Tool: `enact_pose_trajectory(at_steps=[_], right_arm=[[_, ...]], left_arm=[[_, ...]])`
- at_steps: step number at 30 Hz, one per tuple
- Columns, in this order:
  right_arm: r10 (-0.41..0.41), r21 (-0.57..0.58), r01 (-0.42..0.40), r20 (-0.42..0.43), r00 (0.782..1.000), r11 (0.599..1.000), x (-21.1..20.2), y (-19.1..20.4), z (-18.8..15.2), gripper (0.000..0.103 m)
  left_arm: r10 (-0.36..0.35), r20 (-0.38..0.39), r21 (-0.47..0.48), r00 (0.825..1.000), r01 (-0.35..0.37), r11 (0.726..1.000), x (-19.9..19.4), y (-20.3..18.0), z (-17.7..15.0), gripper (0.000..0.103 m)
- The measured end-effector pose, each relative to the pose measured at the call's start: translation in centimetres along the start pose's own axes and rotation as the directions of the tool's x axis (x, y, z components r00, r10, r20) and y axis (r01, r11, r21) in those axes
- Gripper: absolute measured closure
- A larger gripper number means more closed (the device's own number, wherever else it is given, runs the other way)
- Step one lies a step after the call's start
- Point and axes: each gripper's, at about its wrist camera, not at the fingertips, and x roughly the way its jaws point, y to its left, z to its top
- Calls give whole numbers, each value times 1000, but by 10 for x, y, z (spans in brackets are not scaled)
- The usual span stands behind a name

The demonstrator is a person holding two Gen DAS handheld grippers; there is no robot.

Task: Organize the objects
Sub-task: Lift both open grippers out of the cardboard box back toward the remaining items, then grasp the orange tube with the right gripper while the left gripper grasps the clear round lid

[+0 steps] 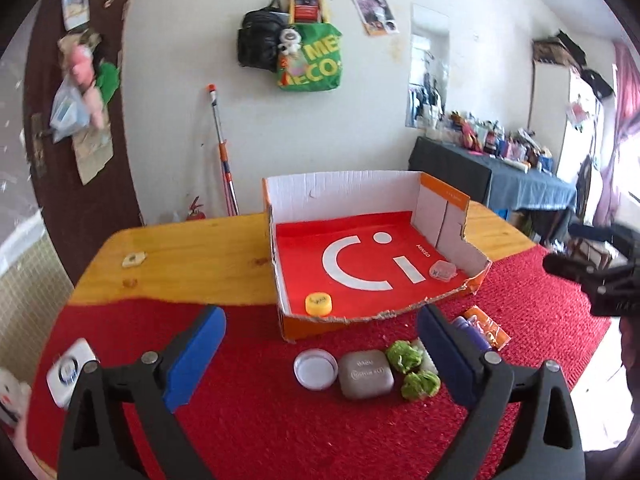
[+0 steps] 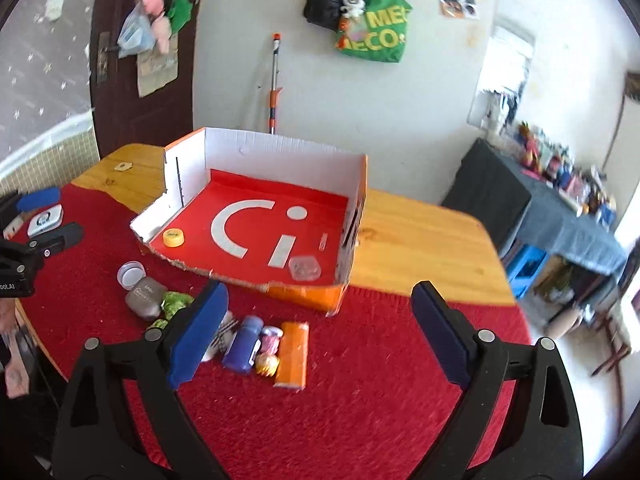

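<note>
I see the cardboard box (image 1: 348, 196) sitting partly on the red mat (image 1: 280, 420) and partly on the bare wooden table (image 1: 192, 256). It is orange outside, white on its inner walls, with a red floor carrying a large white smiley mark; its near edge is torn low and ragged. Inside it lie two things: one yellow cap (image 1: 319, 304) near the left front corner and one clear plastic case (image 1: 443, 270) near the right front corner.

My left gripper (image 1: 322, 356) hangs over the mat in front of the box with its blue pads spread wide and nothing between them touching either pad. My right gripper (image 2: 320, 328) is likewise spread wide and holds nothing.

On the mat ahead of the box I count one white lid (image 1: 315, 369), one grey rounded case (image 1: 365, 374) just beside it, and two green leafy pieces (image 1: 406, 356) to its right. From the right wrist I also count one blue bottle (image 2: 244, 344), one orange packet (image 2: 293, 354), and one small yellow and pink ball (image 2: 267, 364), bunched close together. One white device with a round ring (image 1: 70, 372) lies apart at the mat's left edge.
</note>
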Motion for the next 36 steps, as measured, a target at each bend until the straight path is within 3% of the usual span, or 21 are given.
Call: enact_pose_trajectory(at_steps=[7, 13, 36], right_arm=[[-35, 122, 32, 24, 999, 992, 12, -1, -38, 9], [-16, 214, 28, -60, 998, 976, 43, -8, -65, 9], [-99, 254, 159, -235, 967, 954, 91, -25, -89, 9]], left_arm=[[33, 17, -55, 999, -32, 998, -4, -1, -29, 0], [37, -80, -102, 996, -45, 994, 17, 5, -55, 0], [53, -263, -92, 963, -80, 993, 67, 25, -71, 0]])
